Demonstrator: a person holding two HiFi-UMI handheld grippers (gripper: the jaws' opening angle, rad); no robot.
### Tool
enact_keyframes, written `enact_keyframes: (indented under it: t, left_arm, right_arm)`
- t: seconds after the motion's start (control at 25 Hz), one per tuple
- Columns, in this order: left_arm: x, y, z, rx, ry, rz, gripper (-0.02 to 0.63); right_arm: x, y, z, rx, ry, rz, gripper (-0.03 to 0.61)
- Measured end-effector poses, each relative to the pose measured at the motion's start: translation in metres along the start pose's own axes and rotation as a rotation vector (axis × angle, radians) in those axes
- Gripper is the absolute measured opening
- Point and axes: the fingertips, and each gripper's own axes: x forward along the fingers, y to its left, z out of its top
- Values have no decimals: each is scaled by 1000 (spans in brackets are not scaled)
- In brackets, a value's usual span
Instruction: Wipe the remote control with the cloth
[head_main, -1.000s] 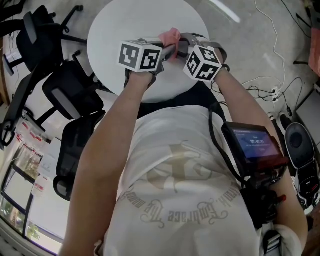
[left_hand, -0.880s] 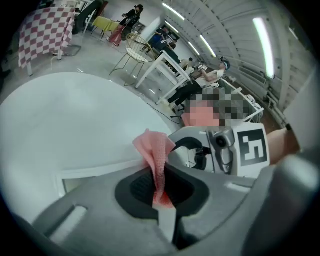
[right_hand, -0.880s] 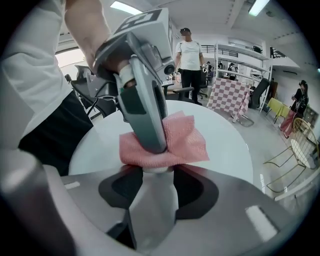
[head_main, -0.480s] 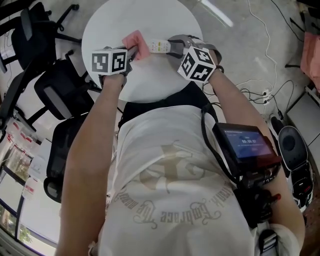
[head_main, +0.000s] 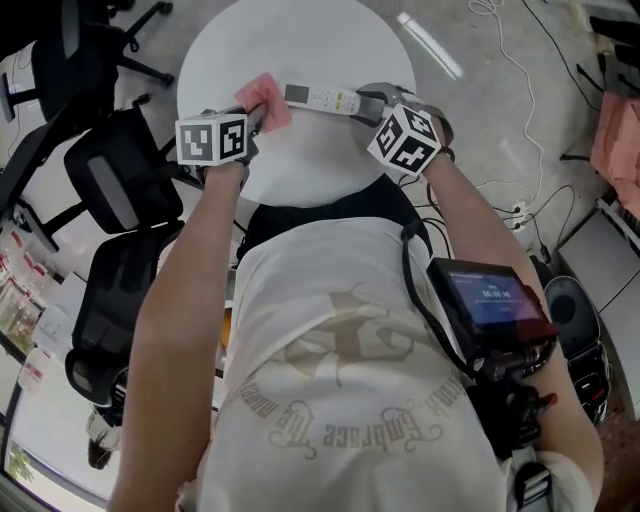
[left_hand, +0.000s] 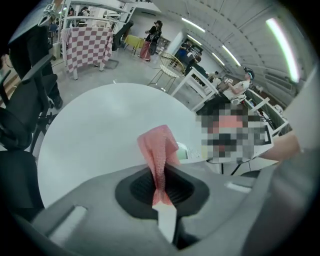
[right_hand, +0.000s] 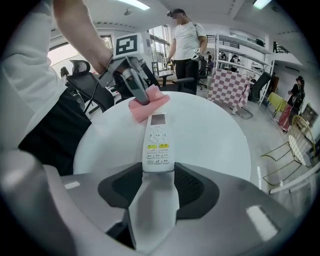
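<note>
A white remote control (head_main: 320, 97) (right_hand: 157, 144) is lifted over the round white table (head_main: 300, 40), buttons up. My right gripper (head_main: 366, 102) (right_hand: 159, 172) is shut on its near end. A pink cloth (head_main: 263, 100) (left_hand: 159, 155) (right_hand: 148, 106) is pinched in my left gripper (head_main: 252, 118) (left_hand: 161, 186), which is shut on it. The cloth hangs at the remote's far end, by the display; I cannot tell whether they touch. In the right gripper view the left gripper (right_hand: 134, 84) stands just past the remote. A sliver of the remote (left_hand: 183, 150) shows behind the cloth.
Black office chairs (head_main: 115, 180) stand left of the table. Cables (head_main: 520, 150) trail on the floor to the right. A recorder with a lit screen (head_main: 488, 295) hangs at my chest. A person (right_hand: 187, 45) stands beyond the table, by a checked screen (right_hand: 235, 85).
My left gripper has carried the cloth leftwards, from beside the right gripper out to the remote's far end, so the remote's face now shows. The right gripper has stayed put.
</note>
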Motion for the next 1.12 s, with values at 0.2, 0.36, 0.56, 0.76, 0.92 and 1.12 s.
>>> enact_keyframes:
  t: [0.2,0.36,0.56,0.76,0.92,1.12]
  left_arm:
    - [-20,-6,-9,-31,-91,-31,17]
    - [-35,-13,-23,-62,-180,-67,17]
    - [-66,-13,-49,-87,-276,-94,17]
    - [-89,-14,-69,-125,-353,-88,18]
    - [-102,-4,-93,-166,-390,-86,17]
    - [-120,10,-116,-208,-419,-62,17]
  right_arm:
    - [-1,4,1,9,52,-20,212]
    - [-3,0,6,26,69,-51,236]
    - [7,13,25,-16,121,-46,256]
    - [22,12,35,-98,244,-54,278]
    - [34,19,36,-114,337,-73,264]
    - [41,22,37,-105,413,-98,252]
